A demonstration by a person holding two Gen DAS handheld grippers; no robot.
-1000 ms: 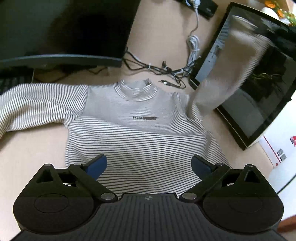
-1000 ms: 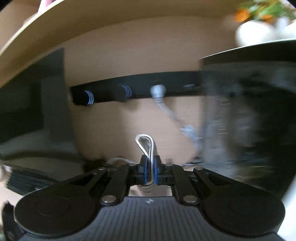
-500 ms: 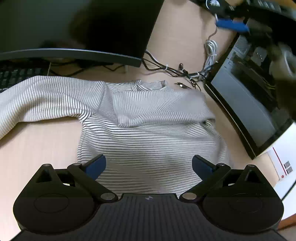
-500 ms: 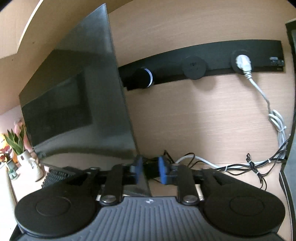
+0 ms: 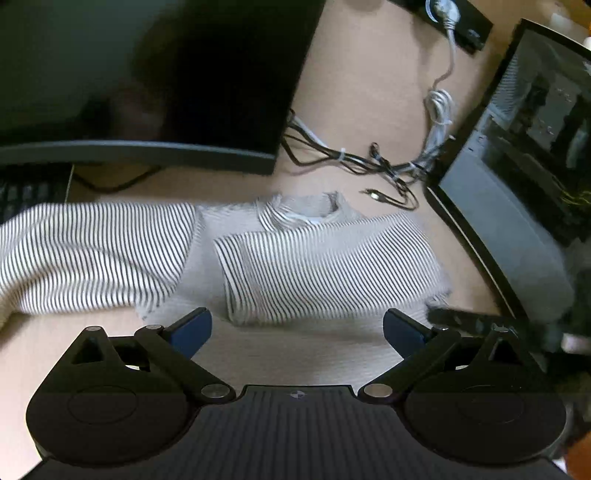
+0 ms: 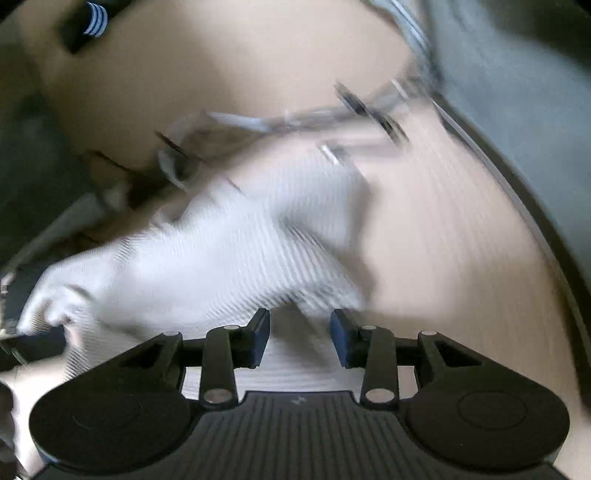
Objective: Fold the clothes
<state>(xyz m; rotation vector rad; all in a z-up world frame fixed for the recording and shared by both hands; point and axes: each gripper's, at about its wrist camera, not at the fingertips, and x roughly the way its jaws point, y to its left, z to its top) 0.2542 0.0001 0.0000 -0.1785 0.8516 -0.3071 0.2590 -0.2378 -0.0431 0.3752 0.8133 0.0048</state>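
- The left gripper (image 5: 297, 328) has its jaws spread wide with nothing between them; it hangs over the near part of the striped sweater (image 5: 325, 266).
- The right gripper (image 6: 300, 338) has its jaws partly apart and holds nothing; blurred sweater cloth (image 6: 207, 258) lies just ahead of and under its fingertips.
- The sweater lies flat on the desk (image 5: 373, 92), collar (image 5: 306, 208) away from the left camera. One sleeve (image 5: 328, 269) is folded across the chest, cuff end toward the middle; the other sleeve (image 5: 92, 254) is stretched out to the left.
- Beyond the collar, a tangle of cables (image 5: 354, 158) runs over the desk, with a white cord (image 5: 439, 107) leading up to a black power strip (image 5: 454, 16).
- A dark monitor (image 5: 147, 74) stands behind the sweater at left, and a keyboard (image 5: 26, 192) shows under its edge.
- At right stands a glass-sided computer case (image 5: 524, 155), the only container here; its contents are too dim to make out.
- The right wrist view is heavily motion-blurred.
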